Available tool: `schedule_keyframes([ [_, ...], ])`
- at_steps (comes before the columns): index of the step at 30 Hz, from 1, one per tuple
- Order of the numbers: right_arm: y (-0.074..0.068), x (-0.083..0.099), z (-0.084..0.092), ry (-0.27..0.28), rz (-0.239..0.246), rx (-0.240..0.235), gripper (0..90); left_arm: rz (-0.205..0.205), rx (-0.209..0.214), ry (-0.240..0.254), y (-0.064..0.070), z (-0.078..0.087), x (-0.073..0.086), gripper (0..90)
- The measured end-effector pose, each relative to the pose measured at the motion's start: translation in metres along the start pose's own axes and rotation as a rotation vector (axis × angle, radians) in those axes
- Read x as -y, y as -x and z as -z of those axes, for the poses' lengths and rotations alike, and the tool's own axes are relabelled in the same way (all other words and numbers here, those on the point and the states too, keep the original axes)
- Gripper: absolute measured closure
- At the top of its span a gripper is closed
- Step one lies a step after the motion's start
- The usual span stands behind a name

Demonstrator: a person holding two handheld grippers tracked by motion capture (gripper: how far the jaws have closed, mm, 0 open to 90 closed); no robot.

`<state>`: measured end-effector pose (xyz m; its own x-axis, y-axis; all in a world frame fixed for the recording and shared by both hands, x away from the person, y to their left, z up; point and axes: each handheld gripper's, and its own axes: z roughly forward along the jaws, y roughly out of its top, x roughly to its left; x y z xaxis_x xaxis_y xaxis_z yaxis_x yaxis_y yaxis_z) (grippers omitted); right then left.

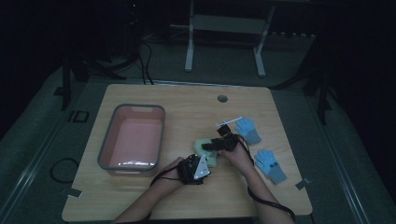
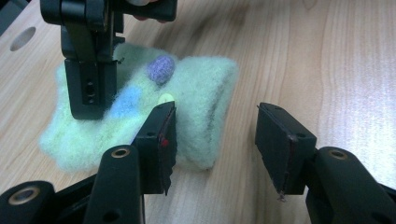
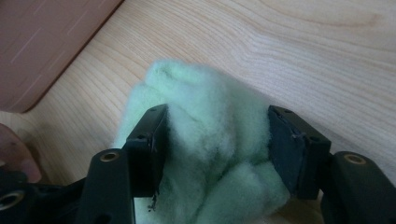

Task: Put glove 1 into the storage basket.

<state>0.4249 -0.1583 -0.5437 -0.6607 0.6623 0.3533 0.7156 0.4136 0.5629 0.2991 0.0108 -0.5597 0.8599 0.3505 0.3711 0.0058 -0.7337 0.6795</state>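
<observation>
A fuzzy light-green cloth (image 1: pixel 204 143) with purple, blue and yellow dots (image 2: pixel 161 69) lies on the wooden table near the middle. My right gripper (image 1: pixel 210 146) comes at it from the right. In the right gripper view both pads press into the fluff (image 3: pixel 215 140), so the right gripper (image 3: pixel 217 116) is shut on it. My left gripper (image 1: pixel 205 163) reaches in from the near side. It (image 2: pixel 217 116) stands open over the cloth's near edge: one pad (image 2: pixel 164 135) touches the fluff, the other is over bare wood. One of the right gripper's fingers (image 2: pixel 88 79) rests on the cloth's far part.
A pink basin with a grey rim (image 1: pixel 161 135) stands left of the cloth; its corner (image 3: pixel 46 42) is close to the right gripper. Two blue gloves (image 1: pixel 247 129) (image 1: pixel 271 166) lie to the right, with a small white piece (image 1: pixel 229 122) beside the farther one. A round hole (image 1: pixel 222 98) is in the table's far side.
</observation>
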Motion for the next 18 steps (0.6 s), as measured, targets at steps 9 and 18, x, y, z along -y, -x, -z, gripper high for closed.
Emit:
schedule_keyframes([
  [9, 0.003, 0.001, -0.002, -0.002, -0.028, -0.037, 55.4, -0.044, -0.063, -0.015, -0.005, -0.011, -0.002, 64.9],
  [18, -0.007, -0.002, 0.005, 0.011, 0.019, 0.001, 69.2, -0.046, -0.084, -0.040, -0.004, -0.009, -0.007, 77.2],
])
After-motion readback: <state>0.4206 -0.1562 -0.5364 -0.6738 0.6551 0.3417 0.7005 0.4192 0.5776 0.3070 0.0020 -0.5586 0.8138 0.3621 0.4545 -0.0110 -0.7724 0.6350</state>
